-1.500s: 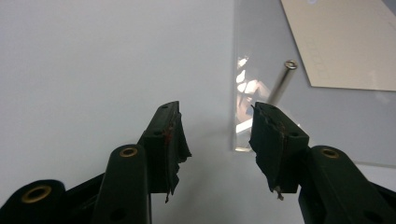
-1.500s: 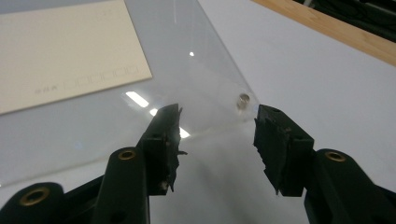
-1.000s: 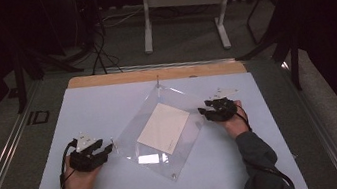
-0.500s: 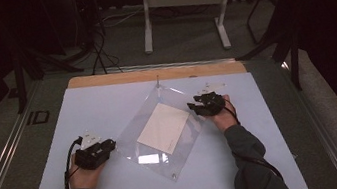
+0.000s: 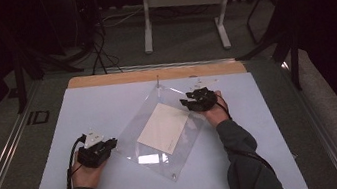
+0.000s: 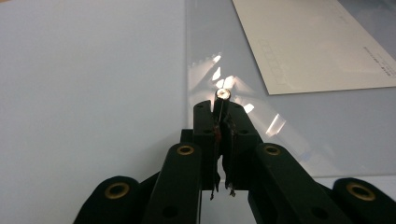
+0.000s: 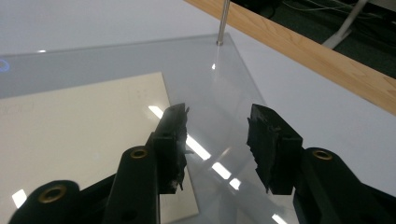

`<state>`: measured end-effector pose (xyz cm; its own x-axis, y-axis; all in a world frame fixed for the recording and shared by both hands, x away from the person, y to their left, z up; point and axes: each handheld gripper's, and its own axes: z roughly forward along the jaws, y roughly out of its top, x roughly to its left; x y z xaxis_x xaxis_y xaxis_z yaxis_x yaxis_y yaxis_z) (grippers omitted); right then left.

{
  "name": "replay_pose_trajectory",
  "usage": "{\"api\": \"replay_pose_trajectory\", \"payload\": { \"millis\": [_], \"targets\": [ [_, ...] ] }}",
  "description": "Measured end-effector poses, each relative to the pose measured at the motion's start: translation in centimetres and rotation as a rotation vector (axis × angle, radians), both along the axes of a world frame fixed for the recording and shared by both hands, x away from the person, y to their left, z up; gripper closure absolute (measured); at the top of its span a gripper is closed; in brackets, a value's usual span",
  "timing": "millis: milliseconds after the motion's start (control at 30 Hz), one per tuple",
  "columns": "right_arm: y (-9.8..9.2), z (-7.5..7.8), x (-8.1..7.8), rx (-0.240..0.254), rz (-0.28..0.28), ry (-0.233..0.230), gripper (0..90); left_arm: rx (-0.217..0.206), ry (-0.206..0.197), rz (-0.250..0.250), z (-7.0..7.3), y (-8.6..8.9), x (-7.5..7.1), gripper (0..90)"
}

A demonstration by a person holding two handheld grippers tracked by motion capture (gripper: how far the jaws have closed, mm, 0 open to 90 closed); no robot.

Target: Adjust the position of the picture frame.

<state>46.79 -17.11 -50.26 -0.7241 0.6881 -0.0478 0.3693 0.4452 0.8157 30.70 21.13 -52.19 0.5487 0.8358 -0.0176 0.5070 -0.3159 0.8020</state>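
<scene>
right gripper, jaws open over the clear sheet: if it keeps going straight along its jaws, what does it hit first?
Probably the clear sheet itself, since the right gripper tilts down at it. If it skims above, the thin metal pin at the sheet's far corner comes next, slightly off line. Depth is unclear.

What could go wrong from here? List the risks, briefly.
1. The left gripper is shut on only the small pin at the clear sheet's corner. The thin pin could slip out on a lift.
2. The right gripper stands open over the opposite edge and grips nothing. A one-sided pull could tilt the sheet and shift the paper.
</scene>
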Motion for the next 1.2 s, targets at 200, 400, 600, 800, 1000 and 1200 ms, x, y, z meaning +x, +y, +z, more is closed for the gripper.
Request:
{"api": "replay_pose_trajectory", "payload": {
  "millis": [200,400,600,800,1000,1200],
  "targets": [
    [0.7,0.2,1.0,0.018,0.003,0.000,59.2,0.004,0.002,0.008,0.0,-0.1,0.0,84.6],
    [1.3,0.3,2.1,0.045,-0.013,-0.006,66.3,0.012,0.002,0.014,0.1,-0.2,-0.1,84.6],
    [2.7,0.7,3.7,0.072,-0.027,-0.002,70.2,0.011,0.002,0.015,0.1,-0.2,-0.1,84.6],
    [4.1,0.8,5.0,0.073,-0.008,0.011,75.3,0.016,0.002,0.014,0.1,-0.2,-0.1,84.6],
    [5.6,0.5,6.4,0.071,-0.017,0.017,72.7,0.017,-0.002,0.010,0.1,-0.2,-0.2,84.4],
    [6.3,0.4,8.0,0.109,-0.061,0.038,66.1,0.013,-0.007,0.016,0.0,-0.2,-0.2,84.4]
  ]
}}
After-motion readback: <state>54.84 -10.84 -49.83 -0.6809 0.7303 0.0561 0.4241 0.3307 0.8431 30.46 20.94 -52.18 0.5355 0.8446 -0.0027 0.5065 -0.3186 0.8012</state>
